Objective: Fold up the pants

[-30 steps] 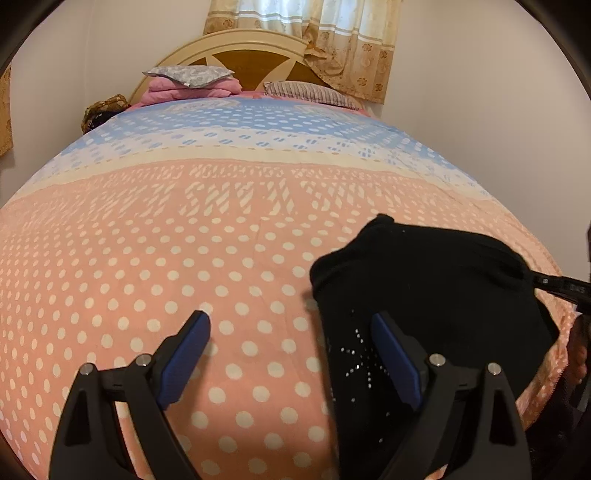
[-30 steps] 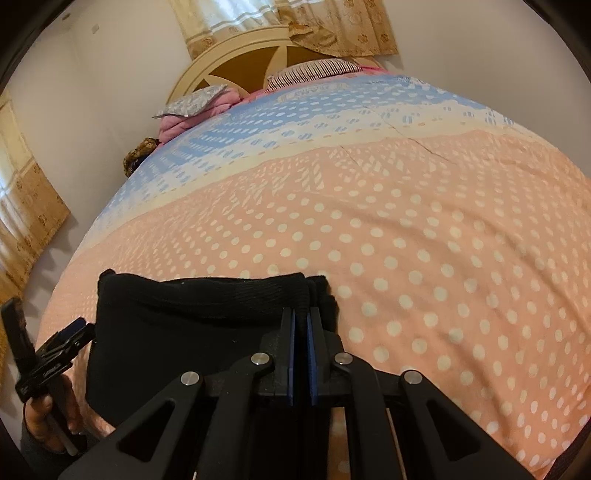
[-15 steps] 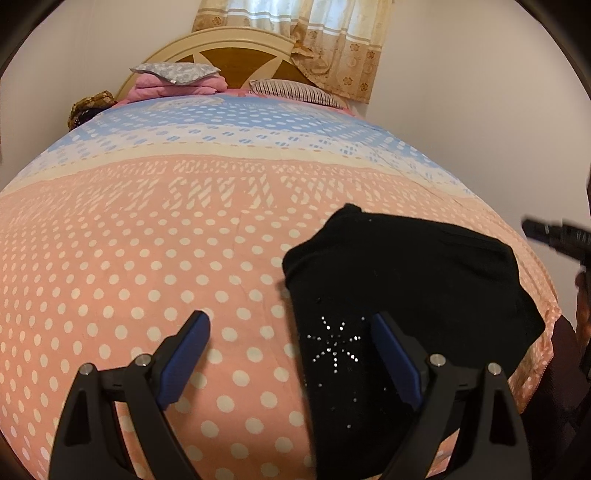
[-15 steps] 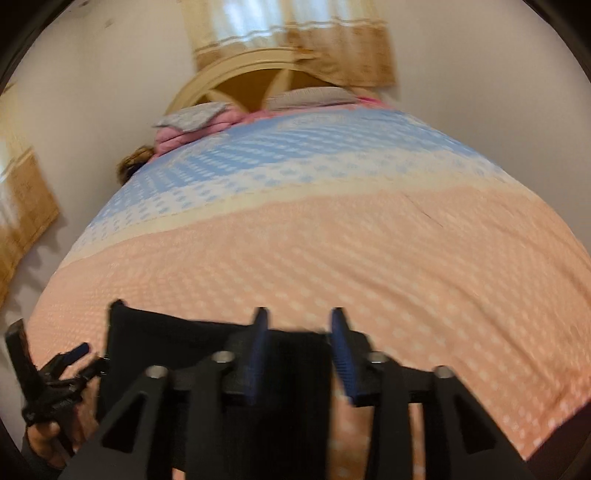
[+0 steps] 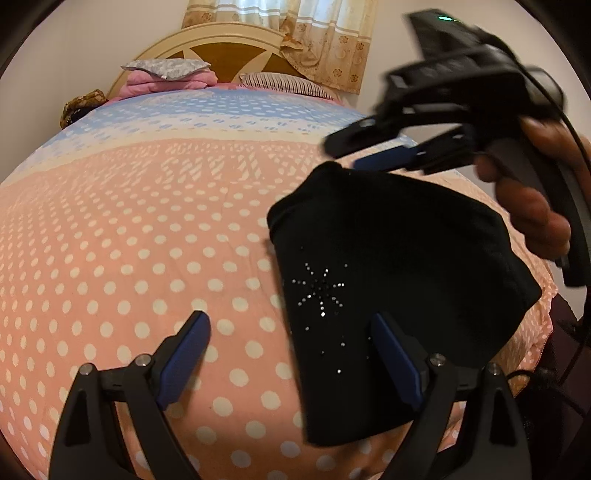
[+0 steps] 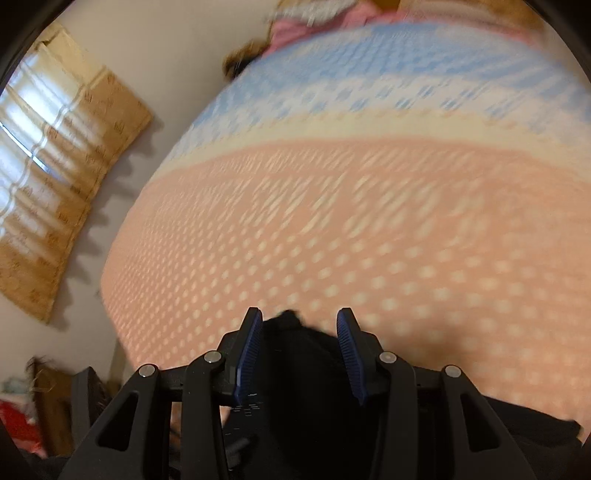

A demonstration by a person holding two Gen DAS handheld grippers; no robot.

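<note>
The folded black fabric pants (image 5: 399, 280) with a rhinestone starburst lie right of centre on the pink polka-dot bedspread (image 5: 147, 240). The left gripper (image 5: 291, 354) hangs wide, empty, straddling their near-left edge. The right gripper (image 5: 364, 153), part-open and empty, hovers at their far corner.

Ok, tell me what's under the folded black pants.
The black pants lie folded on the polka-dot bedspread, near its corner. Only that spread shows around them; whatever lies beneath or between the folds is covered.

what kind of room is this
A bedroom, most likely: a bed under a pink polka-dot bedspread, a cream and brown wooden headboard with a striped pillow, and beige patterned curtains.
</note>
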